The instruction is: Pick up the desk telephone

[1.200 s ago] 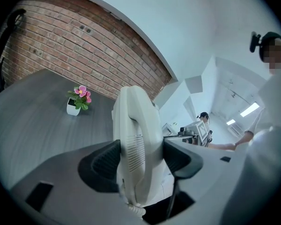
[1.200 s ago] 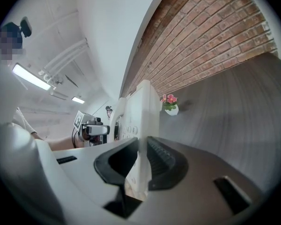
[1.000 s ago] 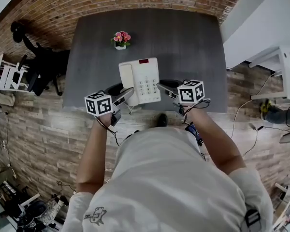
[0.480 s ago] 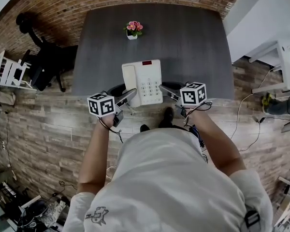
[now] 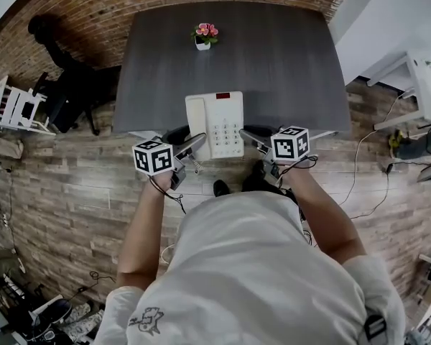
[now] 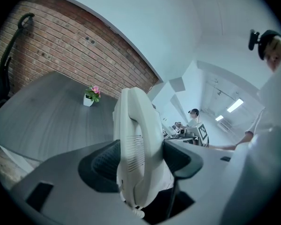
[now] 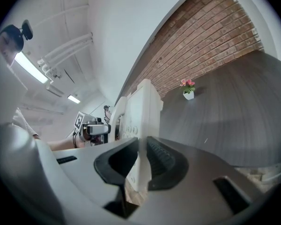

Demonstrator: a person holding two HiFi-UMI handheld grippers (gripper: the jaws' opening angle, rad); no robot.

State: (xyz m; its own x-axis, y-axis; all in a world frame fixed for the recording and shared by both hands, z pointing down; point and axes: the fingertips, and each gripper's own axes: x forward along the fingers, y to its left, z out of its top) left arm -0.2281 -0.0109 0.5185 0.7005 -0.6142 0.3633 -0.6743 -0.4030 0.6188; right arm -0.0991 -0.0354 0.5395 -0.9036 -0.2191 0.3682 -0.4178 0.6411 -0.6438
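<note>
The desk telephone (image 5: 215, 124) is smooth off-white plastic with a faint sheen, with a finely slotted grille on its handset (image 6: 136, 139). The table (image 5: 273, 56) has a matt dark grey top with a streaky, wood-like grain. The left gripper (image 6: 140, 154) and the right gripper (image 7: 141, 150) have smooth matt grey plastic bodies and black ribbed pads (image 7: 163, 161) that look rubbery. The brick wall (image 5: 93, 6) is rough and red, the floor (image 5: 65, 192) is weathered-looking wood planking, and the person's shirt (image 5: 237, 264) is soft pale cloth.

A white T-shirt (image 5: 251, 264); left claw (image 5: 193, 142) and right claw (image 5: 248, 134) carry black-and-white cubes (image 5: 153, 157).
</note>
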